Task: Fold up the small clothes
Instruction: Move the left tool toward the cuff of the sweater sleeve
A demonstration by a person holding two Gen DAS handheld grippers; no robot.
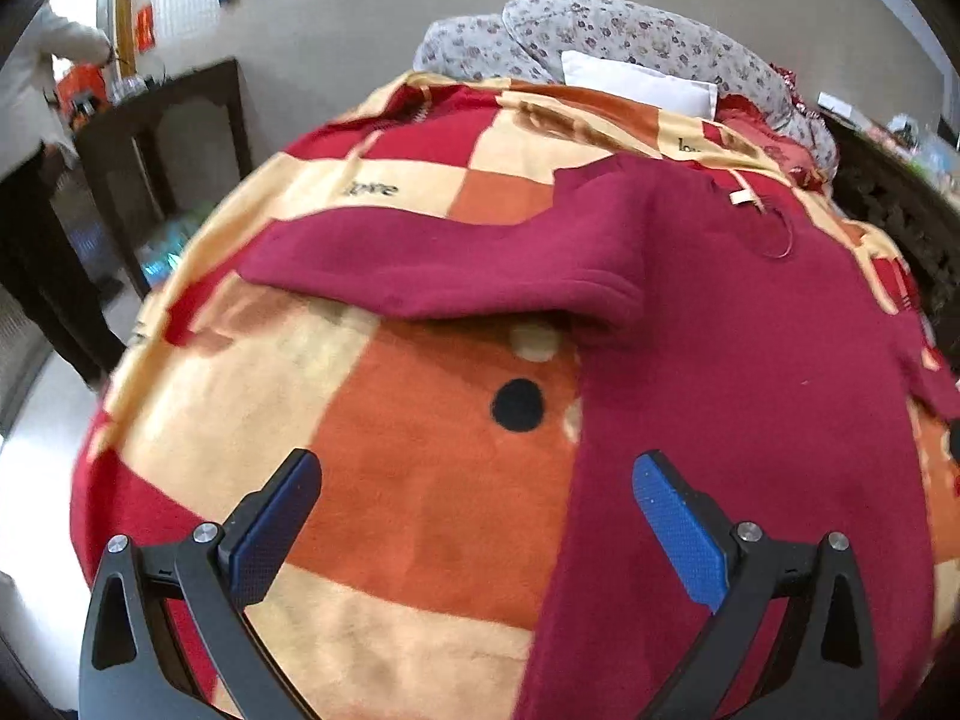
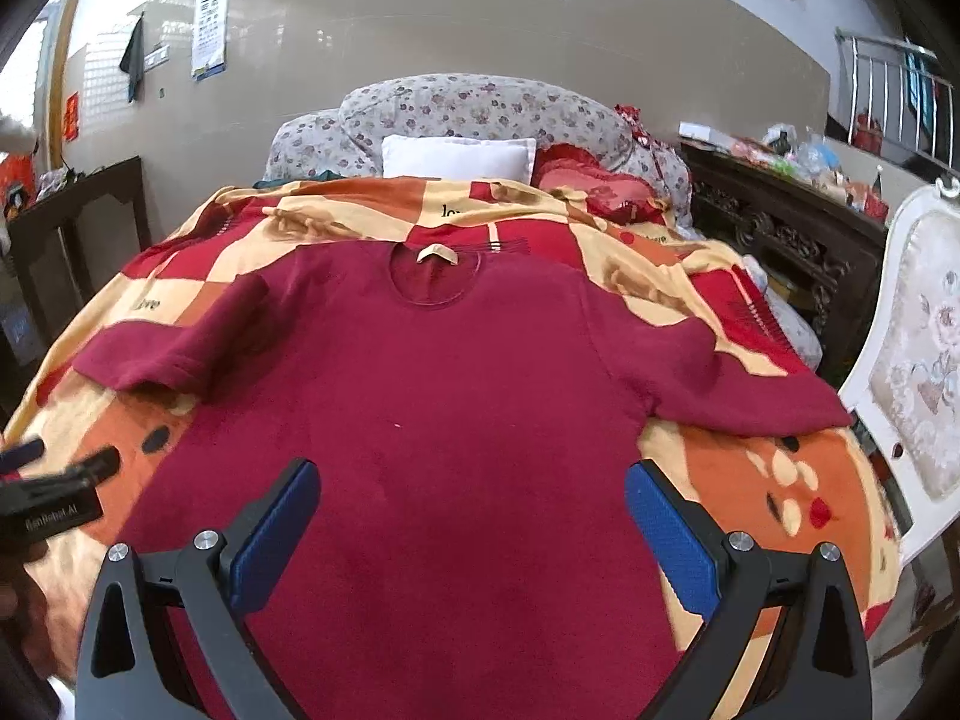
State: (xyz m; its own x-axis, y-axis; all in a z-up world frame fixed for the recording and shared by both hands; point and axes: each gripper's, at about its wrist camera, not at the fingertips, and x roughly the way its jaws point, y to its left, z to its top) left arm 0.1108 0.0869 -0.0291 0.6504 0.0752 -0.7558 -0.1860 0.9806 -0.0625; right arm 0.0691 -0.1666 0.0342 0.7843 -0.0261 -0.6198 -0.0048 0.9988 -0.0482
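A dark red short-sleeved shirt (image 2: pixel 456 396) lies spread flat, front up, on a checked red, orange and cream blanket (image 2: pixel 780 480); its collar with a cream label points to the far end. My right gripper (image 2: pixel 471 507) hangs open over the shirt's lower body, holding nothing. My left gripper (image 1: pixel 477 504) is open above the blanket, just left of the shirt (image 1: pixel 750 360). The shirt's left sleeve (image 1: pixel 432 267) stretches out ahead of it. The left gripper (image 2: pixel 60 468) also shows at the left edge of the right wrist view.
The blanket covers a bed with a white pillow (image 2: pixel 459 159) and flowered bedding (image 2: pixel 474 105) at its head. A dark wooden cabinet (image 1: pixel 162 138) stands to the left, a carved dark cabinet (image 2: pixel 780 222) and a white upholstered chair (image 2: pixel 912 360) to the right. A person (image 1: pixel 36 120) stands far left.
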